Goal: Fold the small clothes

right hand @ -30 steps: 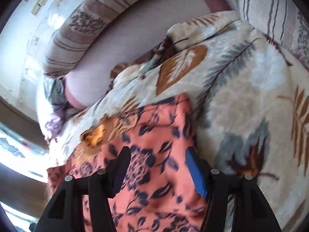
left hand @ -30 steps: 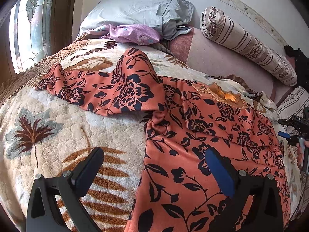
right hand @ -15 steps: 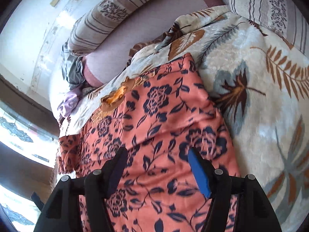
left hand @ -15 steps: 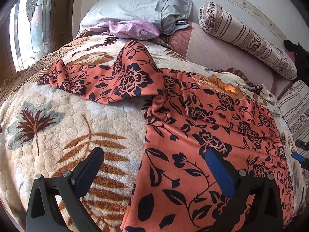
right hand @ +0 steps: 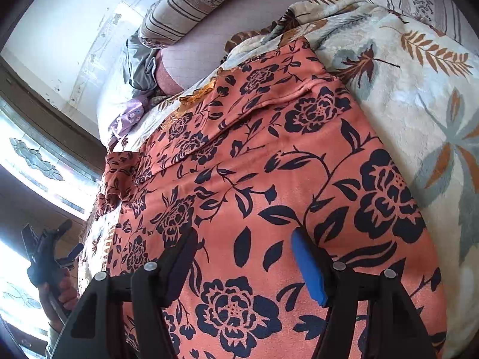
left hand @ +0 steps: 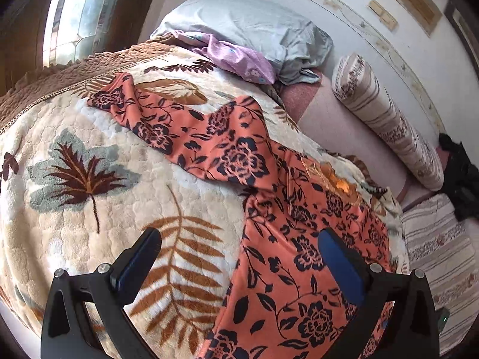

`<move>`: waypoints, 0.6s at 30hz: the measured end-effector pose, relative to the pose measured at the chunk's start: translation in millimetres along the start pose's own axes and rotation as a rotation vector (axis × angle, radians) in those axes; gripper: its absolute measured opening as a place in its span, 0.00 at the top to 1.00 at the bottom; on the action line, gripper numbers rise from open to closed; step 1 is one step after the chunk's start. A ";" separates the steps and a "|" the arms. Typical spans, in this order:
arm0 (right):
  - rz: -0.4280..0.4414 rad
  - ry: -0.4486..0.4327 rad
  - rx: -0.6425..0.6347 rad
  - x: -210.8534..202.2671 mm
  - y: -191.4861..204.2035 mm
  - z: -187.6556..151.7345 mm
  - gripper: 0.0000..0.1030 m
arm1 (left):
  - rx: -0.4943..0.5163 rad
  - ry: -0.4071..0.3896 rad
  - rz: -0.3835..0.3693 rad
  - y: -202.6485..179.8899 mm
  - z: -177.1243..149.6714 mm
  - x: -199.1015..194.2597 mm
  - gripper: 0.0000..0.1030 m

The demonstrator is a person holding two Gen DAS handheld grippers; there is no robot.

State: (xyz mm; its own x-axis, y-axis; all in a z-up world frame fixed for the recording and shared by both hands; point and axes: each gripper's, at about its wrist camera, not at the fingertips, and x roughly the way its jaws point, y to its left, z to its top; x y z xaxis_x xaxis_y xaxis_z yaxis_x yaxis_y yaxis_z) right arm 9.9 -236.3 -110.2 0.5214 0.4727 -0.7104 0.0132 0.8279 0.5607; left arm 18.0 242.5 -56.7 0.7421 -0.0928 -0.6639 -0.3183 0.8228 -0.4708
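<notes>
Floral garment (left hand: 287, 239) spread on leaf-patterned blanket (left hand: 89, 209) beside window (left hand: 74, 15).

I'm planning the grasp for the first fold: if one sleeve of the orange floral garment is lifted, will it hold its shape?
Probably not. The orange floral garment lies in soft wrinkles along its spread sleeve, so it should droop limply. It looks thin and likely light. The plush leaf-patterned blanket may grip it, resisting sliding.

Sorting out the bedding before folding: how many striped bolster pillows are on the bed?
2. One long striped bolster lies along the wall past the orange floral garment; a second striped bolster sits at the right edge. More may be hidden.
</notes>
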 end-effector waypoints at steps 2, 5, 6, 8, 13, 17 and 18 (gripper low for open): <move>0.005 -0.012 -0.011 -0.3 2.8 -0.7 0.34 | -0.094 -0.009 -0.010 22.6 21.2 6.2 0.00; -0.007 0.005 -0.013 4.9 1.5 -2.6 0.34 | -0.286 0.003 -0.053 65.5 52.9 26.9 0.00; -0.010 0.008 -0.009 6.0 0.5 -3.2 0.34 | -0.352 0.001 -0.065 79.9 62.4 34.5 0.00; -0.017 0.004 -0.010 5.6 0.0 -2.9 0.34 | -0.485 -0.003 -0.090 110.8 79.2 49.1 0.00; -0.051 -0.009 -0.023 7.9 1.3 0.6 0.34 | -0.641 -0.024 -0.103 163.9 113.2 79.6 0.00; -0.072 -0.010 -0.046 13.5 4.5 2.9 0.33 | -0.602 -0.013 -0.137 175.2 131.7 97.8 0.00; -0.075 -0.008 -0.048 15.6 4.8 3.3 0.33 | -0.597 -0.008 -0.144 177.0 134.1 102.7 0.00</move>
State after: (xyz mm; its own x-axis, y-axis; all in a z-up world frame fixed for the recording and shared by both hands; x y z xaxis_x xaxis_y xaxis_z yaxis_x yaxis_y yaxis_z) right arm 20.9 -225.9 -117.2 0.5269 0.4070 -0.7461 0.0111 0.8745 0.4849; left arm 117.0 453.8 -130.2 0.8058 -0.1731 -0.5663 -0.4885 0.3461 -0.8010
